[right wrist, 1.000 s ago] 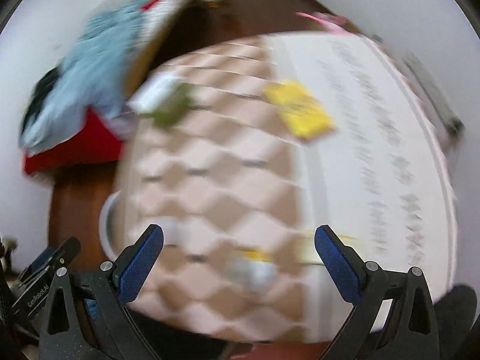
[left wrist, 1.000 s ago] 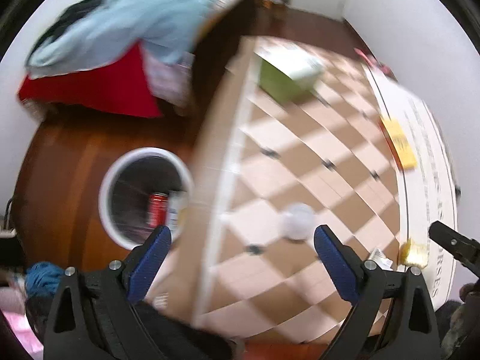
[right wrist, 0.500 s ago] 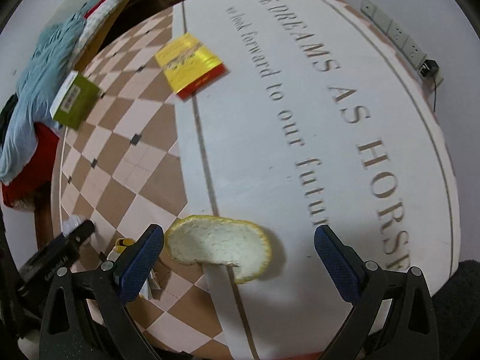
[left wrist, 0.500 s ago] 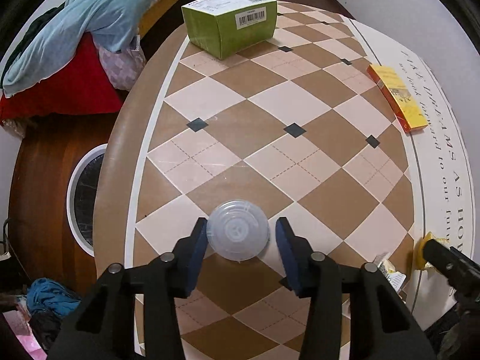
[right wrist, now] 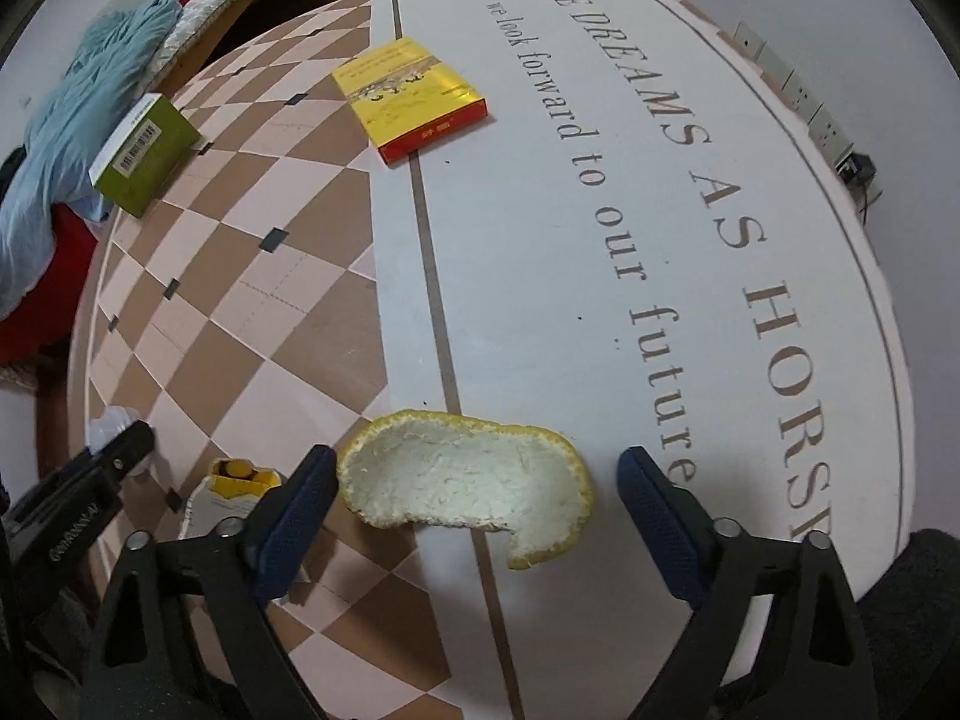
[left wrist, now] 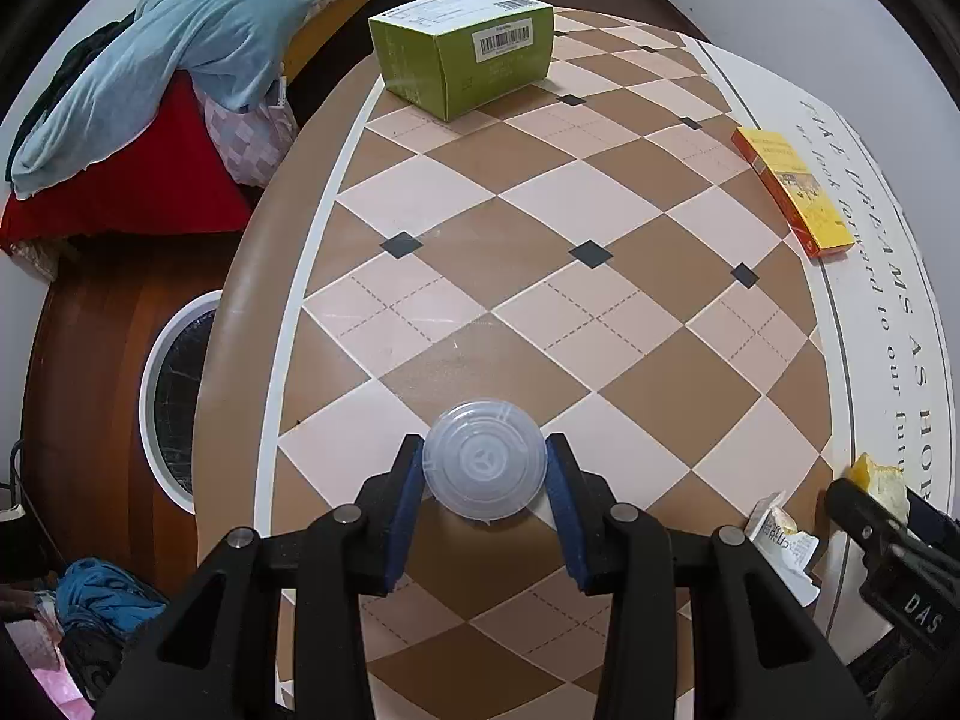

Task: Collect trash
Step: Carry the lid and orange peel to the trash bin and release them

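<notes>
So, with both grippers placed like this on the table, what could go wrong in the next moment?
The left gripper pinches the clear plastic lid only by its thin round rim, so it may pop out when lifted. The right gripper is open around the orange peel, which is curved and floppy; closing may fold or push it instead of gripping. The torn wrapper lies close and could be knocked.

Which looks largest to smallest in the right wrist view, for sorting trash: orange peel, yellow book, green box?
1. Orange peel, though it lies nearest the camera, so this is unsure.
2. Yellow book.
3. Green box, farthest away.
</notes>
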Motion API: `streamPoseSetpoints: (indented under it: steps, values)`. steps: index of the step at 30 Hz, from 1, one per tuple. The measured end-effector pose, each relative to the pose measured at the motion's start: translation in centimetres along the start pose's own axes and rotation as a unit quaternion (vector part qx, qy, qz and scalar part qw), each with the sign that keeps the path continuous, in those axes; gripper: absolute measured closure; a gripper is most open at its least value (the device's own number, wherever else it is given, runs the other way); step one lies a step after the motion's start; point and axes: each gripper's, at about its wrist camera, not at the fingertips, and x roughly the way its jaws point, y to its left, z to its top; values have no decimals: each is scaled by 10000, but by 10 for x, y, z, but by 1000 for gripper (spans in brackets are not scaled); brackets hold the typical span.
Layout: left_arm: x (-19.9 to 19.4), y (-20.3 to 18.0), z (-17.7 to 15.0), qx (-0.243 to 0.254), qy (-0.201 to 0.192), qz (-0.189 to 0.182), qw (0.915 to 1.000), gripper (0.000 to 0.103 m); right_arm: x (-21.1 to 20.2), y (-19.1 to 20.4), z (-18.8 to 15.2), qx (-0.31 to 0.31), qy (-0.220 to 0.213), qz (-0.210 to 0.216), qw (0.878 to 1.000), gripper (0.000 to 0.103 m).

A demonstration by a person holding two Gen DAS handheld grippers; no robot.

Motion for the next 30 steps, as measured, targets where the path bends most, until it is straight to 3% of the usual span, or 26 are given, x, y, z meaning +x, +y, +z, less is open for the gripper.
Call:
streamPoseSetpoints:
  steps: [5, 9, 22, 30]
  values:
    - [1, 1, -1, -27, -24, -4, 10000, 66, -7, -1, -3, -71, -145, -12, 9999, 37]
    - [-1, 2, -1, -40, -40, -22, 10000, 66, -14, 0, 0, -132, -223, -58, 9996, 48]
    - [-61, 24, 7, -200, -631, -74, 9978, 66, -45, 7, 9, -87, -384, 325, 9987, 53]
    - [-112, 80, 30, -566, -1145, -197, 9916, 67, -92, 72, 30, -643, -720, 794, 9922, 53]
